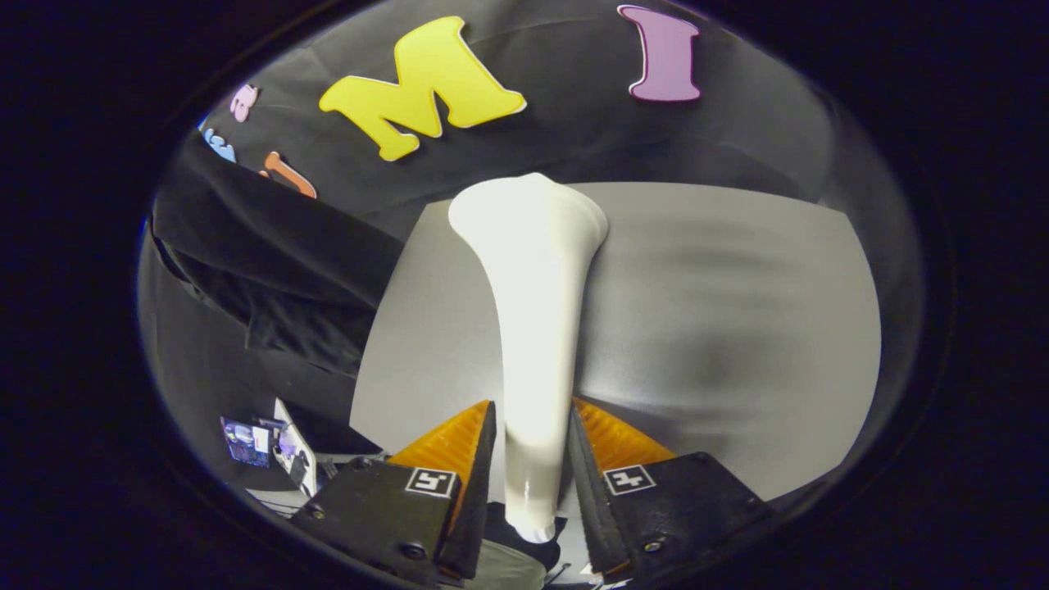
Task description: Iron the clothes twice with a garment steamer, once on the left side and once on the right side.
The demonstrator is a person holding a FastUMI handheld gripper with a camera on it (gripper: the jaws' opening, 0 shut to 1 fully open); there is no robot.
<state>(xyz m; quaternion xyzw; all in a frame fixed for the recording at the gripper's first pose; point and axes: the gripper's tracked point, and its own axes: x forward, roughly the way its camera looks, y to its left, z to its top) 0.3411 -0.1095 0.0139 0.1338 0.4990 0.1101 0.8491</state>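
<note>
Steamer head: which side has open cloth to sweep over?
Gripper is shut on the steamer. The grey cloth beyond the fingers, opposite the black garment, lies bare. The garment's side is crowded.

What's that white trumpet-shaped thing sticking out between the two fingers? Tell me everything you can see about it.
It is the garment steamer, a smooth, glossy white piece that looks like plastic. Its slim handle runs between the fingers of the gripper, which press on it from both sides. From there it widens into a flared head pointing away, toward a light grey garment spread beyond it. The head lies over the garment's upper edge; whether it touches the cloth cannot be told. A dark garment hangs off to the side, apart from it.
</note>
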